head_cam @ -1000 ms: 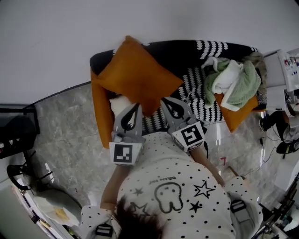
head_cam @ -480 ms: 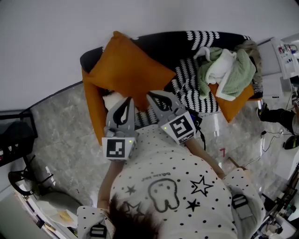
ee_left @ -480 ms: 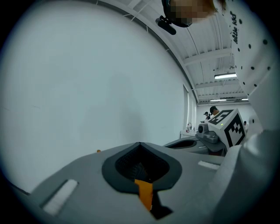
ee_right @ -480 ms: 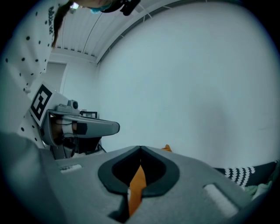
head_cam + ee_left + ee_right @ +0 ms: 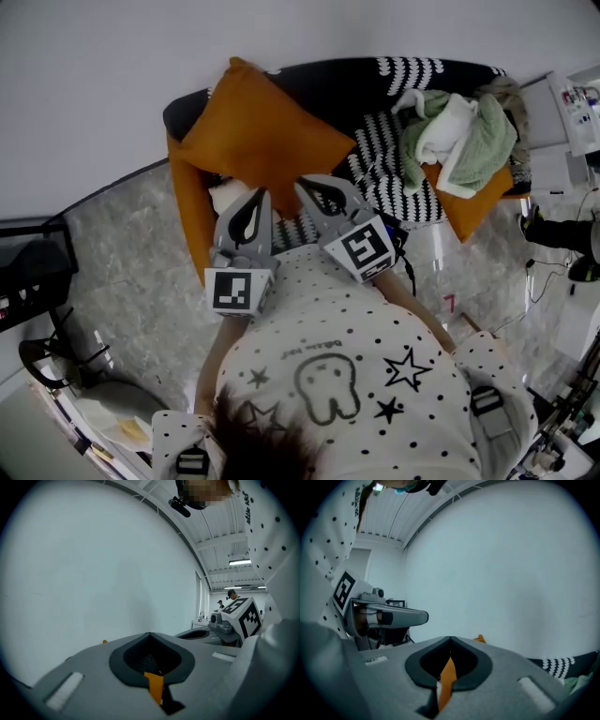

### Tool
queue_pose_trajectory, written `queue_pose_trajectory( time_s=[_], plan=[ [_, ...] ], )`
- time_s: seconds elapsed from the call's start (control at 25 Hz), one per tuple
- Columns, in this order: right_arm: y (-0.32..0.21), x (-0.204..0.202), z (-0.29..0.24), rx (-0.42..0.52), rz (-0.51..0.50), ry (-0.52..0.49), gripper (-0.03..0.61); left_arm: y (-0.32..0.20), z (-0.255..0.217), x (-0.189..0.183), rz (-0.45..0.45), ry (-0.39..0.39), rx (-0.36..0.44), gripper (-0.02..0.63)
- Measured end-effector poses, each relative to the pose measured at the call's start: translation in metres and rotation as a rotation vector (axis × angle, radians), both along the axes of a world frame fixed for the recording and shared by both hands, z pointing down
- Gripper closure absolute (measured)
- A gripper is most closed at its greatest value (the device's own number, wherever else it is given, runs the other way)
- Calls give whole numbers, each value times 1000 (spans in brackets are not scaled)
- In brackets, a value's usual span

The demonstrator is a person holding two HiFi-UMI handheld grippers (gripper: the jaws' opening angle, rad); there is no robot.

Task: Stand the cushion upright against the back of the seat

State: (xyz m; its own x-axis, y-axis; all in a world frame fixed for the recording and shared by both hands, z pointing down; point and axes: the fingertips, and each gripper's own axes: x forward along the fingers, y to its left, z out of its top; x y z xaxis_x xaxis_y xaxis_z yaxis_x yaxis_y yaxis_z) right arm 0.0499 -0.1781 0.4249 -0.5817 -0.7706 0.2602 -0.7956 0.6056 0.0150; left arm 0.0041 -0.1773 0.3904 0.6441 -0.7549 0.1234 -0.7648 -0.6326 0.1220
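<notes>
Since both grippers hold the same near edge of the cushion, the coming move turns on one relation: the cushion lies at 12 o'clock from them, between the grippers and the back of the seat. In the head view it stands like a diamond. One corner points to 11 o'clock and reaches up over the left end of the back, and the opposite corner points down to 6 o'clock, toward the person. I cannot tell if its rear face already touches the back.

The left gripper is closed on the lower edge at about 7 o'clock of the cushion, and its own view shows a thin orange fold pinched between the jaws. The right gripper is closed the same way at about 5 o'clock, also with an orange strip between its jaws. The two are close together, and neither one is clearly nearer to the back.

In my judgement the cushion is raised but tilted on its corner. Its long line runs from 11 to 5 o'clock, not along the back. The next move probably needs a push toward 12 o'clock and a small turn, so that one flat edge comes down on the seat. The clothes at 2 o'clock are well apart and should not disturb
</notes>
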Motion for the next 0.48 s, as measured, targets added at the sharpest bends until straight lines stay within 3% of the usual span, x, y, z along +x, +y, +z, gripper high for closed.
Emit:
queue_pose_trajectory(
  time_s=[0.48],
  plan=[
    [2, -3, 5, -16, -16, 5, 580, 3, 3, 4, 20, 18, 7, 612]
  ],
)
